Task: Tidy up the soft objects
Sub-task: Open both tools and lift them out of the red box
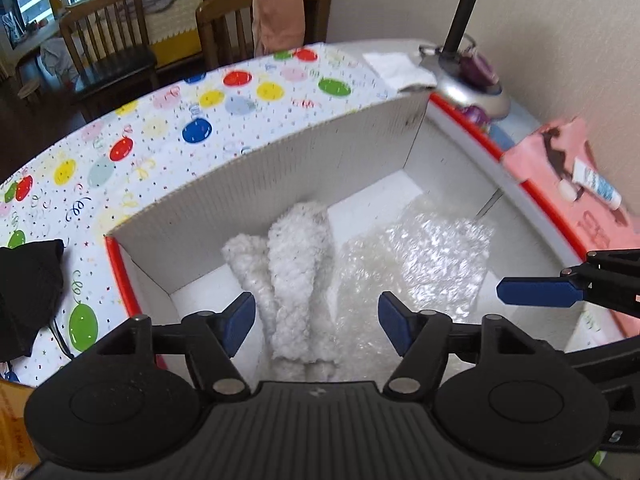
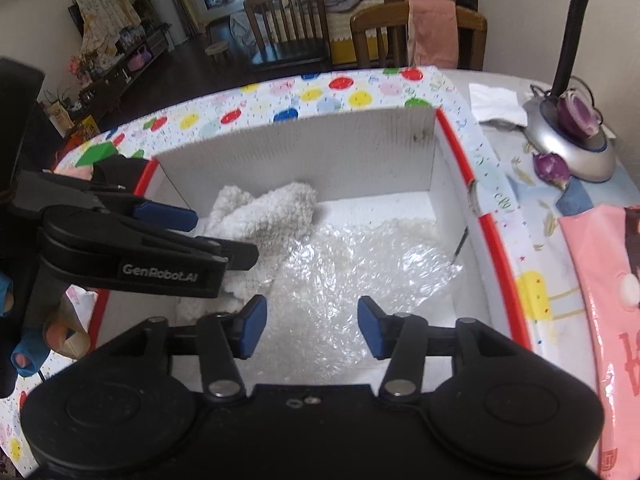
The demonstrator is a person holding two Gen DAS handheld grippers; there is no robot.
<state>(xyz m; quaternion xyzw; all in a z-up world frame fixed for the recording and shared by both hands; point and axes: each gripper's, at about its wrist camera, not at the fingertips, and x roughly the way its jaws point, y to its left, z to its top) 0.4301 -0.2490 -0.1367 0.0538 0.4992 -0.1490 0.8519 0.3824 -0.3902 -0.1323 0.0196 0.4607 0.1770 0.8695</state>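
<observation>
A white box with a red rim (image 1: 120, 276) stands on the balloon-print tablecloth. Inside it lie a fluffy white cloth (image 1: 296, 272) and, to its right, a crumpled sheet of bubble wrap (image 1: 432, 264). My left gripper (image 1: 316, 322) hangs open above the near end of the fluffy cloth, its blue pads clear of it. My right gripper (image 2: 311, 328) is open over the bubble wrap (image 2: 352, 264), with nothing pressed between its pads. The fluffy cloth (image 2: 264, 216) lies at the box's far left there. Each view shows a blue finger (image 1: 536, 292) (image 2: 166, 212) of the other gripper at its edge.
A black cloth (image 1: 28, 292) lies on the table left of the box. Right of the box are a lamp base (image 2: 572, 152), a white tissue (image 2: 496, 104) and a pink pouch (image 1: 568, 184) with a small tube (image 1: 596, 186) on it. Wooden chairs, one with a pink towel (image 1: 276, 12), stand behind.
</observation>
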